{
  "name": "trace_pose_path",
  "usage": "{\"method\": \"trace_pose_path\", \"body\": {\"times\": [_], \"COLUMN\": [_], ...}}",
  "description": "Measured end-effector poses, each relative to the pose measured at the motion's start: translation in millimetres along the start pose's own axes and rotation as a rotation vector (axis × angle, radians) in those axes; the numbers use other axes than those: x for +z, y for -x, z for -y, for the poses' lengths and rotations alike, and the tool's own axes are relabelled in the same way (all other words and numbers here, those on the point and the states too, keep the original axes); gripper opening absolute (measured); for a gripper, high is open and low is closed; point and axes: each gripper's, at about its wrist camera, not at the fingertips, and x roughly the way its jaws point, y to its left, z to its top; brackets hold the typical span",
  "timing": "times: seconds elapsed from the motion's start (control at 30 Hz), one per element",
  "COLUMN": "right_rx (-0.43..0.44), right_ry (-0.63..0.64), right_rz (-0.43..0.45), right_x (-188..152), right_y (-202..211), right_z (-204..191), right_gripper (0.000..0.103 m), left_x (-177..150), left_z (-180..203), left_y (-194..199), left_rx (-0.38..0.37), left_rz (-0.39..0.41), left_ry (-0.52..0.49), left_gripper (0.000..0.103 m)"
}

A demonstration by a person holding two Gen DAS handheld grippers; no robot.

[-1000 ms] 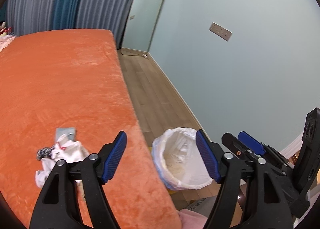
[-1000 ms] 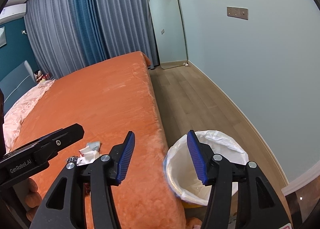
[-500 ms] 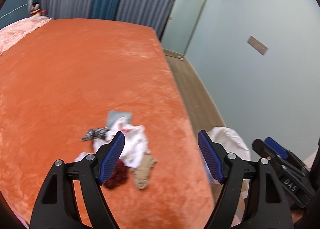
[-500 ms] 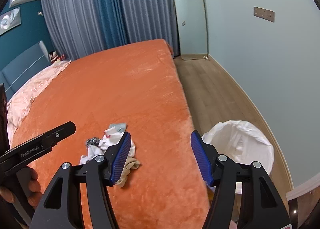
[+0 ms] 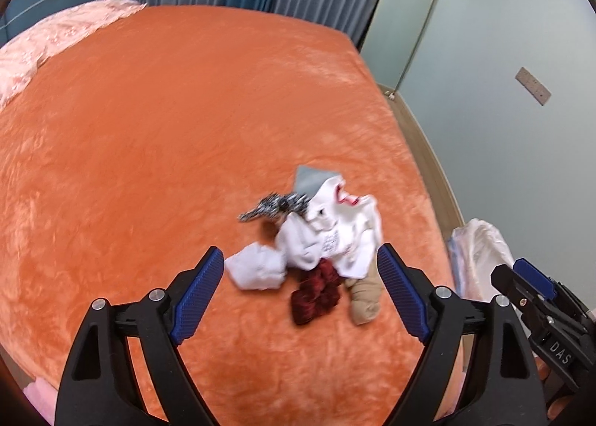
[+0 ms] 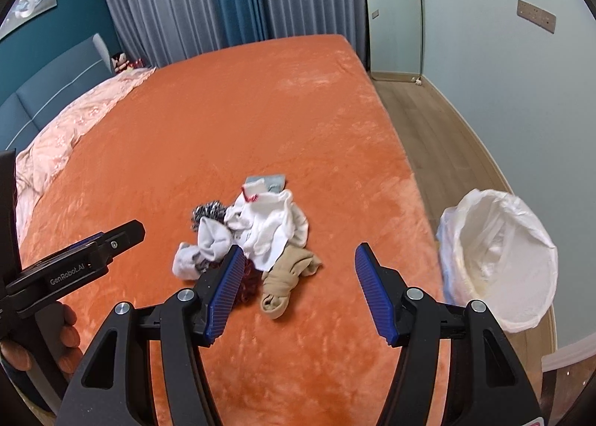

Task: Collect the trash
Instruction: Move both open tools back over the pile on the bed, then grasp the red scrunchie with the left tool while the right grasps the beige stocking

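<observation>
Both views swung from bin (image 6: 499, 258) to litter pile (image 5: 316, 239), now frame centre. Left gripper (image 5: 301, 295) jaws just widened, nothing between; right gripper (image 6: 298, 288) apart, empty.

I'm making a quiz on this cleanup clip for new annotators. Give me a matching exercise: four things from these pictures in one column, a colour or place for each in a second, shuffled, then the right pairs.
Things:
1. Bin
2. Blanket
3. Tan sock
4. Mirror

Descriptions:
A. Orange, covering the bed
B. On the floor beside the bed, lined with a white bag
C. Leaning on the far wall, next to the curtains
D. At the near edge of the pile on the bed

Pairs: 1-B, 2-A, 3-D, 4-C
</observation>
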Motion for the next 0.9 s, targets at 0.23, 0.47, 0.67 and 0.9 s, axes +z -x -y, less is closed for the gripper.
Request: {"method": "trace_pose_path", "body": {"times": [0.23, 0.47, 0.67, 0.9], "right_rx": [-0.001, -0.013, -0.025, -0.019], "right_ry": [0.022, 0.022, 0.016, 0.006], "right_rz": [-0.059, -0.124, -0.167, -0.215], "right_x": [-18, -35, -43, -52], "right_y": [-31, -64, -89, -114], "right_z": [-18, -22, -18, -16], "right_gripper": [0.060, 0.060, 0.060, 0.060], "left_x": [-20, -37, -45, -48], "left_z": [-21, -23, -19, -18], "left_y": [-26, -52, -77, -103], "left_rx": [-0.001, -0.007, -0.010, -0.014], "left_rz": [-0.077, -0.142, -0.193, -0.239], "left_ry": [0.044, 0.043, 0.048, 0.063], "left_gripper": [0.080, 0.080, 0.080, 0.077]}}
